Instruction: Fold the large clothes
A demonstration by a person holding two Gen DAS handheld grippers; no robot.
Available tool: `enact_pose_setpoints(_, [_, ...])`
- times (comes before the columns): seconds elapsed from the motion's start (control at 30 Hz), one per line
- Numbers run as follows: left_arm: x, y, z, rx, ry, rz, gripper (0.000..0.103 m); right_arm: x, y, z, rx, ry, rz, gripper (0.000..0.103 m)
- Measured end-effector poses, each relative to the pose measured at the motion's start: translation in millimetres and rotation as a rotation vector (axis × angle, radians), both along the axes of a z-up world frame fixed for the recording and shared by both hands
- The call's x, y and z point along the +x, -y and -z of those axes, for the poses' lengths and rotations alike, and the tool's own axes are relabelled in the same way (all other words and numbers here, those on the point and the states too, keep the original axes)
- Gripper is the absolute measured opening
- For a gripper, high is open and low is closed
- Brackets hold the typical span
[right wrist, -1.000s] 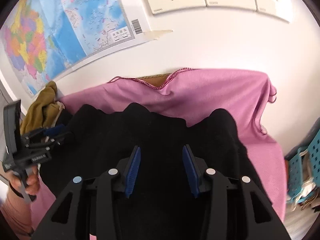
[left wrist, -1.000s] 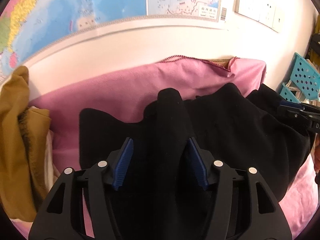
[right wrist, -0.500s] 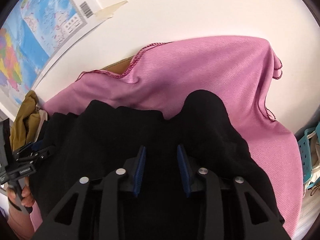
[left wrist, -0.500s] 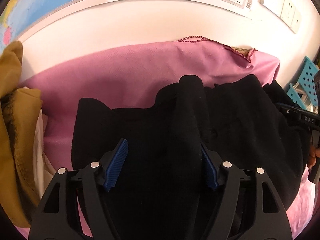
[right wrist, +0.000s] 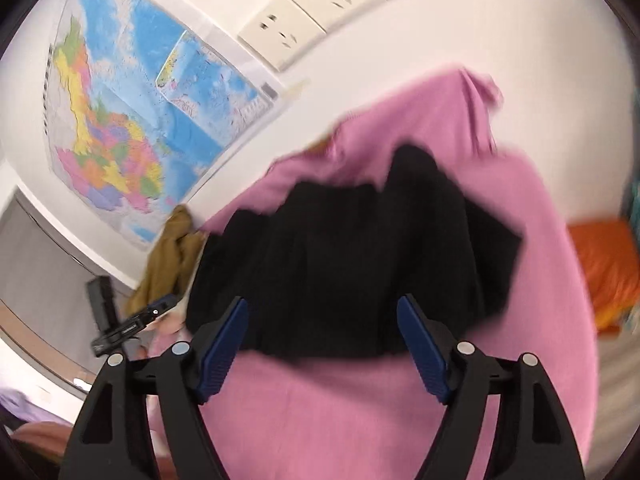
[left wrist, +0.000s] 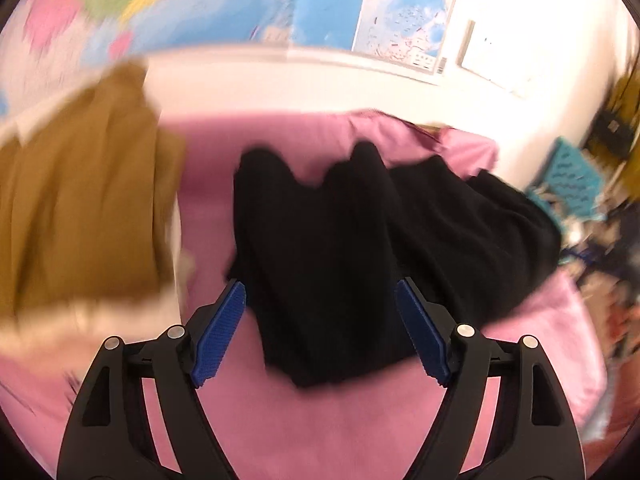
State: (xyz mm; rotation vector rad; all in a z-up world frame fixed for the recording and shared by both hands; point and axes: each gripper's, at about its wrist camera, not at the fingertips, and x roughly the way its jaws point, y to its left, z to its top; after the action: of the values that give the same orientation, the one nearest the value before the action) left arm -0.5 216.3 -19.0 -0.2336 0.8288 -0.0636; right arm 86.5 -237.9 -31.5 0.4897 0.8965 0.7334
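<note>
A black garment (left wrist: 360,248) lies folded and bunched on a pink cloth (left wrist: 320,420) that covers the table. It also shows in the right wrist view (right wrist: 352,264). My left gripper (left wrist: 320,320) is open and empty, held just back from the garment's near edge. My right gripper (right wrist: 322,340) is open and empty too, its tips framing the garment's near edge from above. The left gripper also appears at the left of the right wrist view (right wrist: 132,324). Both views are motion-blurred.
A mustard-brown garment pile (left wrist: 80,208) lies on the left of the table, also seen in the right wrist view (right wrist: 168,256). A map (right wrist: 132,128) and wall sockets (right wrist: 316,12) hang behind. A teal basket (left wrist: 572,176) and an orange item (right wrist: 604,268) are at the right.
Both grippers have opened wide, let go of the black garment and pulled back. The garment now lies on the pink cloth.
</note>
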Motion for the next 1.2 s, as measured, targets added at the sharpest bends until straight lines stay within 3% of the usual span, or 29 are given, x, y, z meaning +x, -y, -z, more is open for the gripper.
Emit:
enact_pose_setpoints(0.13, [-27, 0, 25, -0.144, -0.062, 0.031, 0.077, -20, 6, 34, 0.061, -0.108, 0.027, 0.076])
enact_pose_setpoints(0.27, [-29, 17, 52, -0.233, -0.12, 0.065, 0.077, -8, -5, 48, 0.13, -0.149, 0.053, 0.079])
enact_pose_setpoints(0.33, [-21, 24, 65, -0.288, -0.155, 0.076, 0.077, 0, -12, 49, 0.109, -0.147, 0.07, 0.08])
enact_pose_setpoints(0.43, [-9, 32, 73, -0.308, -0.153, 0.079, 0.08, 11, -28, 45, 0.097, -0.125, 0.077, 0.088])
enact_pose_setpoints(0.53, [-2, 36, 71, -0.309, -0.14, 0.061, 0.079, 14, -38, 45, 0.043, -0.121, 0.101, 0.088])
enact_pose_setpoints(0.67, [4, 35, 71, -0.315, -0.138, 0.013, 0.079, 14, -39, 46, 0.053, -0.116, 0.136, 0.088])
enact_pose_setpoints(0.77, [11, 26, 72, -0.381, -0.133, -0.052, 0.08, 17, -41, 46, 0.07, -0.119, 0.205, 0.089])
enact_pose_setpoints(0.83, [17, 18, 74, -0.437, -0.128, -0.073, 0.086, 20, -48, 47, 0.061, -0.114, 0.247, 0.094])
enact_pose_setpoints(0.97, [27, 11, 76, -0.483, -0.118, -0.132, 0.087, 25, -59, 48, 0.062, -0.105, 0.35, 0.097])
enact_pose_setpoints(1.0, [28, 10, 77, -0.485, -0.119, -0.148, 0.08, 26, -63, 48, 0.032, -0.094, 0.37, 0.089])
enact_pose_setpoints(1.07, [31, 6, 77, -0.477, -0.14, -0.178, 0.064, 30, -66, 48, -0.025, -0.085, 0.402, 0.041])
enact_pose_setpoints(1.13, [29, -1, 76, -0.507, -0.146, -0.187, 0.046, 35, -63, 52, 0.011, -0.099, 0.369, 0.03])
enact_pose_setpoints(1.2, [25, -1, 64, -0.484, -0.123, -0.175, 0.037, 36, -60, 45, 0.03, -0.081, 0.338, 0.024])
